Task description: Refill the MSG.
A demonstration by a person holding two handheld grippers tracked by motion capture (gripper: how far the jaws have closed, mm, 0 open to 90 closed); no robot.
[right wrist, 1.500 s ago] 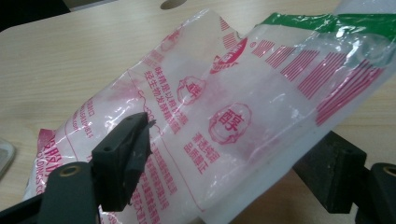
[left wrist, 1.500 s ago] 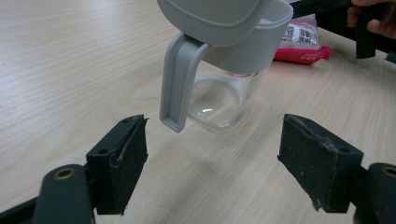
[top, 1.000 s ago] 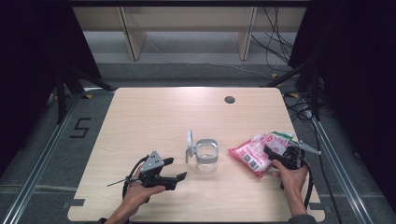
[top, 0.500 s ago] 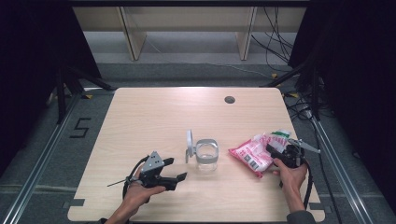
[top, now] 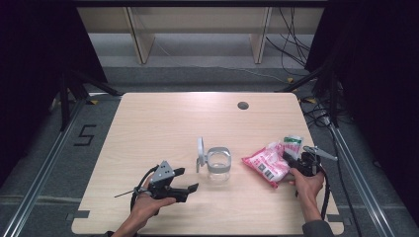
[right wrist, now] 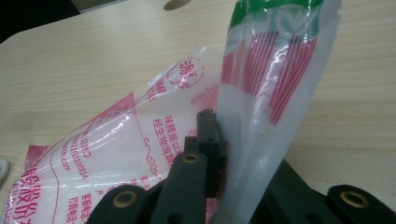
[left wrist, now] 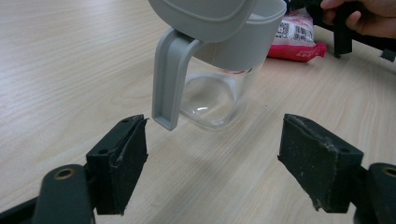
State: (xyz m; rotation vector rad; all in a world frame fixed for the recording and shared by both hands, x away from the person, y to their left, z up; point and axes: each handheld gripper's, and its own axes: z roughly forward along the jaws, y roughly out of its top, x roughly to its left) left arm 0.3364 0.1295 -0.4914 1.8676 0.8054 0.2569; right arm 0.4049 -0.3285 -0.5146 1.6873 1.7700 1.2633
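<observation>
A clear glass pitcher (top: 219,164) with a grey rim, handle (left wrist: 166,79) and flipped-up lid (top: 201,152) stands mid-table. My left gripper (top: 187,179) sits open just left of it, the jaws (left wrist: 212,163) wide apart facing the handle and touching nothing. A pink and white plastic bag (top: 266,164) with a green top lies to the pitcher's right. My right gripper (top: 290,160) has just been closing and is now shut on the bag (right wrist: 140,140), with a fold of film pinched between the jaws (right wrist: 217,140).
The round cable hole (top: 242,105) lies at the far side of the wooden table (top: 163,123). Cables trail from both grippers toward the near edge. The other hand (left wrist: 359,14) shows far off in the left gripper view.
The right gripper's jaws have drawn together on the bag's edge. Both hands and the pitcher stay where they were.
</observation>
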